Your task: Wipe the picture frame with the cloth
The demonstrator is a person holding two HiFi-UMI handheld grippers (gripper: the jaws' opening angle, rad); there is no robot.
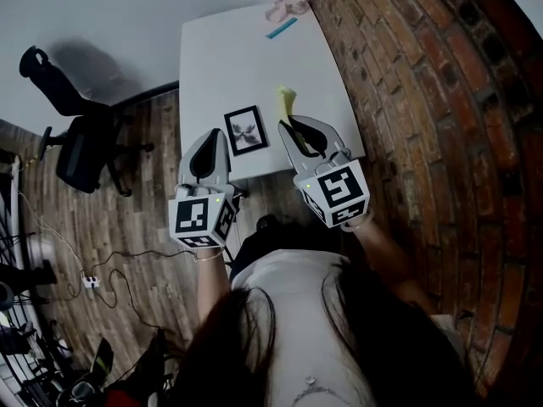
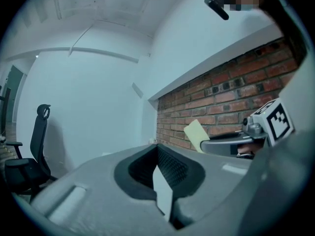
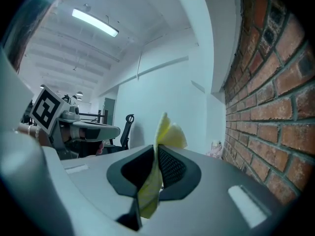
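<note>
Head view dim and cool, corners vignetted black; the white table [image 1: 246,58] is brightest, and the office chair [image 1: 81,142] throws a soft shadow on the wall [image 1: 110,24]. My two gripper views bend hard at the rims; a ceiling strip light [image 3: 95,22] glares in the right one.

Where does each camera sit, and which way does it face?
Head view: on the person's head, facing steeply down at table, picture frame, left tongs, right tongs, arms, torso.
Left gripper view: on the left tongs, facing level, brick wall at right; shut tongs show.
Right gripper view: on the right tongs, facing likewise; tongs pinch the cloth.
Both gripper views share the office chair and brick wall.
</note>
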